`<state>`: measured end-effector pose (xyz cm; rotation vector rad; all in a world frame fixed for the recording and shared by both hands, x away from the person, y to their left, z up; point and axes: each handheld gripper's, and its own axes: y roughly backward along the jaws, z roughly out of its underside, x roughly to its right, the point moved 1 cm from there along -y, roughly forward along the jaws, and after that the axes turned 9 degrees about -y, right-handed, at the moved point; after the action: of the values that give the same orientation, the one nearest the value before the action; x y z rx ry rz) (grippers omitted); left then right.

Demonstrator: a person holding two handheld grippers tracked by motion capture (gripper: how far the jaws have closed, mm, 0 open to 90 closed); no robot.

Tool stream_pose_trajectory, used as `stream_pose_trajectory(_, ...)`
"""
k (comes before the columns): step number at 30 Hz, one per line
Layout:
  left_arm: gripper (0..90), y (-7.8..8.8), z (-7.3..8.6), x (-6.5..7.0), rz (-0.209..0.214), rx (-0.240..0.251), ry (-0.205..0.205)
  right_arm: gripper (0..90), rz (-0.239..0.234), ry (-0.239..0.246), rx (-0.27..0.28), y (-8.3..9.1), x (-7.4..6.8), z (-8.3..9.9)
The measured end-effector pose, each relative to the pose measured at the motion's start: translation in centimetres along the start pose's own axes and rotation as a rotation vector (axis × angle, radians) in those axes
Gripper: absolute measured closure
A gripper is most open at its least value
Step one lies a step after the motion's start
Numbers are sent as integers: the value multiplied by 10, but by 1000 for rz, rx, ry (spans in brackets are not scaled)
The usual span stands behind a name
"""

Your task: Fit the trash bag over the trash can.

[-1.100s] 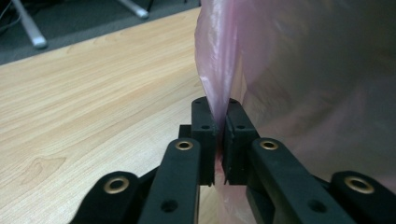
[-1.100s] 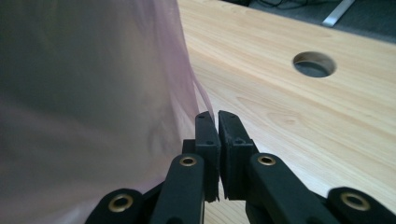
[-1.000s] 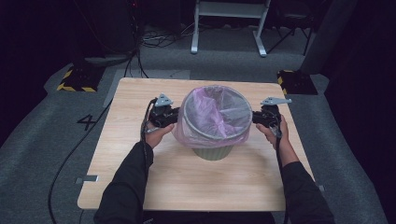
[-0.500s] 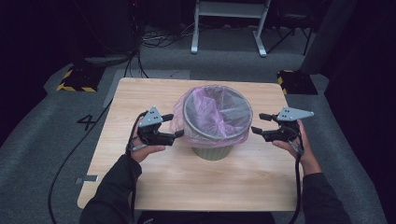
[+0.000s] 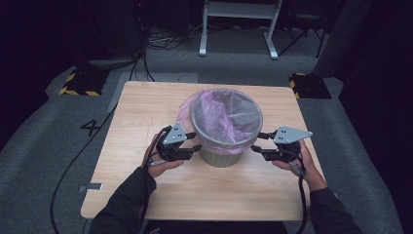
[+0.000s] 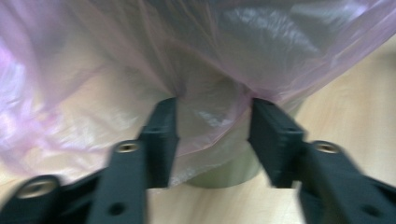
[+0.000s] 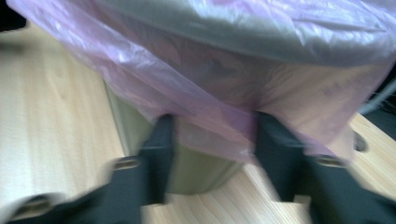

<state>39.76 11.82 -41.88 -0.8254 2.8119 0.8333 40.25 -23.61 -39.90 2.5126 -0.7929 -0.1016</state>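
Item: small waste bin (image 5: 220, 155), round, olive-grey, smooth-walled, tapering toward its base; stands near the middle of the wooden table (image 5: 146, 105), pale, matt, straight-grained.

Fitting: pink bin liner (image 5: 229, 117), thin translucent film, glossy and creased; folded over the rim, its loose skirt hanging down the bin's outer wall on both sides.

Left gripper (image 5: 194, 141): at the bin's left flank; jaws have just been closing but stand partly apart; skirt film lies between them, pads not yet pressing it.

Right gripper (image 5: 259, 142): at the bin's right flank; same condition, jaws just closing, parted, liner edge between them, no pinch yet.

Handling note, by judgement: the step looks to be seizing the hanging skirt on opposite sides; pinch film alone, clear of the hard wall; close fully before pulling; draw both sides evenly, since thin film tears or slips and a light bin may tip.
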Motion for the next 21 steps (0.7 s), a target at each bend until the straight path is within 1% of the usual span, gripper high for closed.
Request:
stream_pose_trajectory(1,648,0,1,0,11,-4,-9,709,-10,9,6,1,0,1)
stream_pose_trajectory(2,712,-1,3,0,25,5,-7,765,-28,17,23,3,0,2)
stream_pose_trajectory(3,794,-2,6,1,13,-7,-10,810,-39,14,30,4,-1,3)
stream_pose_trajectory(4,860,-3,8,1,14,-15,-18,861,-31,16,15,4,-1,4)
stream_pose_trajectory(5,896,-4,10,2,30,-17,-21,882,-29,25,8,3,-2,5)
stream_pose_trajectory(6,897,-5,13,3,37,-24,-19,899,-33,26,-2,3,-2,7)
stream_pose_trajectory(8,898,-9,18,4,35,-63,-31,900,-35,18,-23,1,-1,11)
stream_pose_trajectory(10,899,-11,22,5,46,-90,-34,900,-48,4,-37,-2,1,16)
stream_pose_trajectory(11,899,-12,24,6,48,-104,-37,900,-47,-7,-49,-3,2,19)
stream_pose_trajectory(13,899,-16,29,7,53,-131,-37,900,-57,-9,-85,-7,3,24)
stream_pose_trajectory(15,898,-20,33,8,50,-159,-41,900,-59,-17,-120,-11,4,29)
stream_pose_trajectory(16,898,-22,35,8,39,-173,-45,900,-62,-20,-131,-12,5,31)
stream_pose_trajectory(18,893,-25,41,8,45,-187,-33,900,-68,-34,-155,-16,6,36)
stream_pose_trajectory(20,863,-30,47,9,44,-217,-30,900,-65,-52,-185,-21,9,41)
stream_pose_trajectory(21,851,-32,51,9,46,-229,-20,898,-65,-60,-194,-24,11,43)
